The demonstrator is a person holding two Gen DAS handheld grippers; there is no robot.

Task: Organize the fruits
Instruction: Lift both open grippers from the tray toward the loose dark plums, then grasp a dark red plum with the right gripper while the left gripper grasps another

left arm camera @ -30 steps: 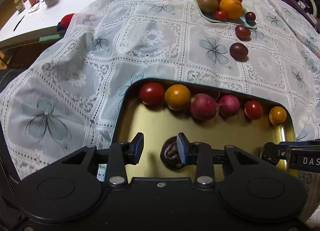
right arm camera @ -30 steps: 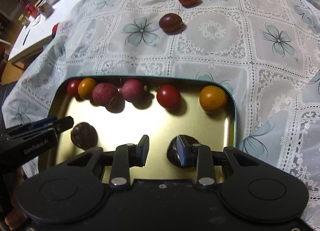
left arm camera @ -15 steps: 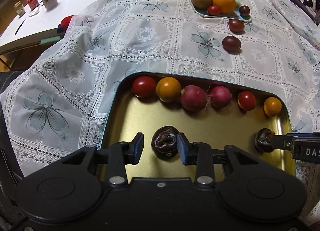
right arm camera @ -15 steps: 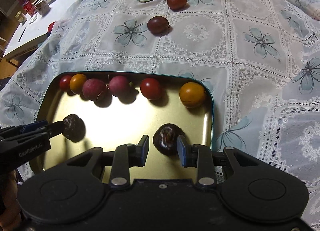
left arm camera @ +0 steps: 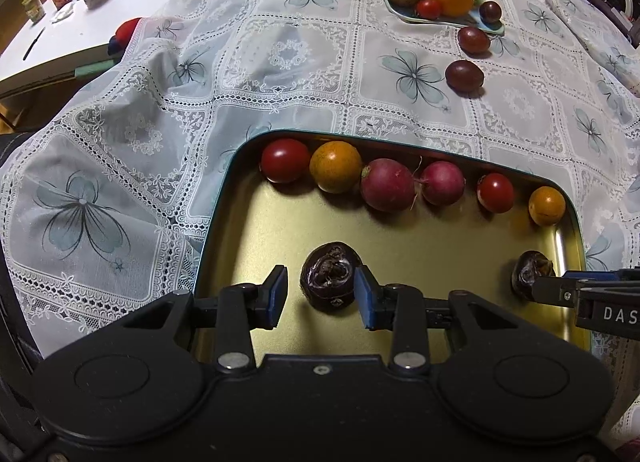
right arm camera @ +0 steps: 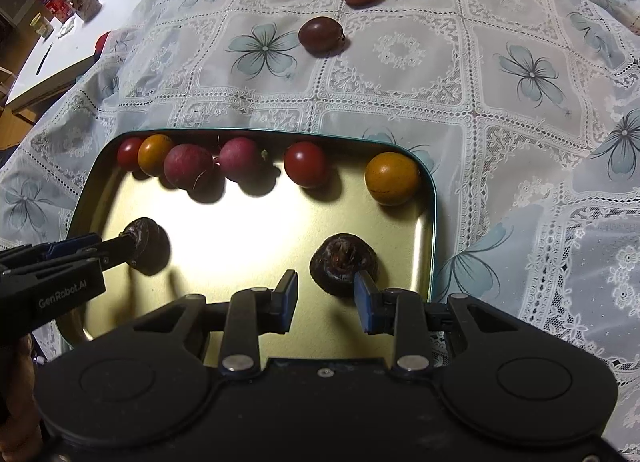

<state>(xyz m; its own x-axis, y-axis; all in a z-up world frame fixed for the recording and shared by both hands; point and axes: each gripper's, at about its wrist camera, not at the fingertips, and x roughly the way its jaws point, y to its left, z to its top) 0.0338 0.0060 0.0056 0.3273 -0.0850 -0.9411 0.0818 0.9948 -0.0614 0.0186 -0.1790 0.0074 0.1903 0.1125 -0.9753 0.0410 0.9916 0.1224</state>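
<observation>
A gold metal tray holds a back row of red tomatoes, orange fruits and two pink radishes. Two dark wrinkled water chestnuts lie on the tray floor. My left gripper is open, with one chestnut resting between its fingers. My right gripper is open just behind the other chestnut. Each gripper shows in the other's view, the left one and the right one.
A green plate at the far right holds a kiwi, orange, apple, tomato and plum. Two dark plums lie on the lace tablecloth before it. Jars and clutter stand on a white table at far left.
Both grippers have drawn back toward me and risen a little from the tray. The two chestnuts stay on the tray floor, now more fully in view.
</observation>
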